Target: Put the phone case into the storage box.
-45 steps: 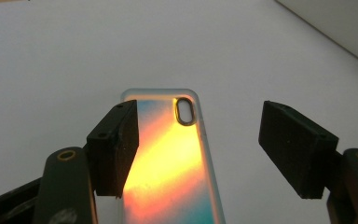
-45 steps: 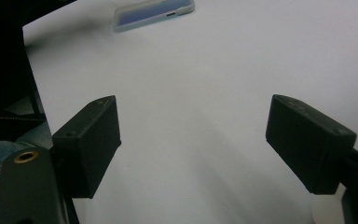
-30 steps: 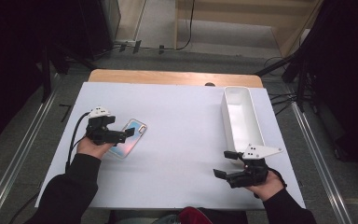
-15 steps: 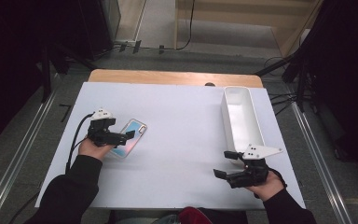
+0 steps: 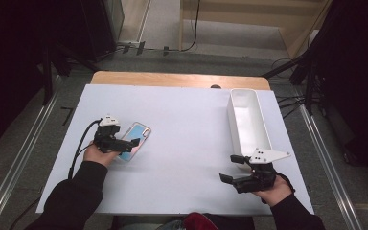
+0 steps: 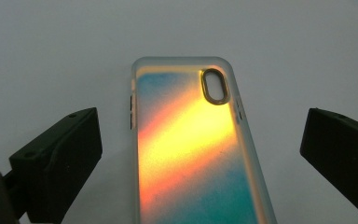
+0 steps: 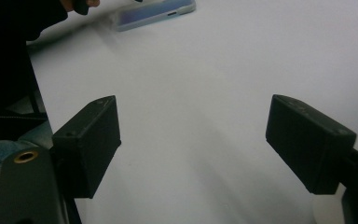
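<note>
Phone case [image 6: 191, 144], iridescent with an orange band across blue-green and an oval camera cutout near its far end, runs off the bottom edge of the left gripper view, so its near end cannot be seen. It lies flat on the white table [image 5: 187, 143], left of centre, angled toward the far right in the high view, where its near corner is covered by the left gripper [image 5: 124, 142]. That gripper's jaws stand wide apart, one on each side of the case and clear of its edges; it grips nothing. The right gripper [image 5: 234, 168] sits near the table's front right, jaws spread open over bare surface, with nothing between them. Just beyond it stands a long white bin [image 5: 247, 122] along the right side, well apart from the case; its inside looks empty, though the near end is partly masked by the gripper's grey plate. In the right gripper view the case [image 7: 156, 13] appears far off, blurred and cropped by the top edge.
</note>
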The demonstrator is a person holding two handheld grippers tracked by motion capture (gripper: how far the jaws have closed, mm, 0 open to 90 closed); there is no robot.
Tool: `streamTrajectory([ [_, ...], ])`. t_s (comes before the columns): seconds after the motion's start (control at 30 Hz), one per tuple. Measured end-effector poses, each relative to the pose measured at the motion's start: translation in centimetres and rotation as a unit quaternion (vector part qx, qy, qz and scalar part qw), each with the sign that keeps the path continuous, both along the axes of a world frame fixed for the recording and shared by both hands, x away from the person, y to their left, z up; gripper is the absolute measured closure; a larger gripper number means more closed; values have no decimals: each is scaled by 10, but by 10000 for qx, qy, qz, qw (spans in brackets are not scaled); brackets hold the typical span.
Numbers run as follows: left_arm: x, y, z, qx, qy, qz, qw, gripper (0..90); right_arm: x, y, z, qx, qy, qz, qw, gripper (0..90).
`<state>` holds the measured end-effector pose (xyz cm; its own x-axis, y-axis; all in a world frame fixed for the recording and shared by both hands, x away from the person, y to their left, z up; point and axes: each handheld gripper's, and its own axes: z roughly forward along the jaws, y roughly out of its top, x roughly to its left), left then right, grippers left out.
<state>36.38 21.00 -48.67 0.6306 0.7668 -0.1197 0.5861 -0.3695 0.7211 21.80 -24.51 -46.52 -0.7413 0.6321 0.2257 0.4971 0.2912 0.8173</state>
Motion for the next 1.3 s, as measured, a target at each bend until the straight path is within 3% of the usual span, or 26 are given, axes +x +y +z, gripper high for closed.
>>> streamTrajectory([
  [0.1,0,-3,-4,95,105,-25,9999,0,0,0,0,-6,-1,-2,10000,164],
  [0.53,-1,-5,-16,315,217,-109,9992,0,0,0,0,5,3,-11,10000,164],
  [0.73,-3,-6,-18,372,88,-128,9992,0,0,0,0,-2,42,-6,10000,164],
  [0.77,-5,-8,-20,555,-41,-185,9983,0,0,1,0,2,40,-19,10000,164],
  [0.8,-5,-8,-20,555,-41,-185,9983,0,0,1,0,3,38,-18,10000,164],
  [0.9,-8,-14,-22,851,-179,-191,9960,0,0,1,0,-3,35,-18,10000,164],
  [1.3,-9,-14,-21,874,-174,-99,9960,18,0,1,-1,-25,24,-10,10000,164],
])
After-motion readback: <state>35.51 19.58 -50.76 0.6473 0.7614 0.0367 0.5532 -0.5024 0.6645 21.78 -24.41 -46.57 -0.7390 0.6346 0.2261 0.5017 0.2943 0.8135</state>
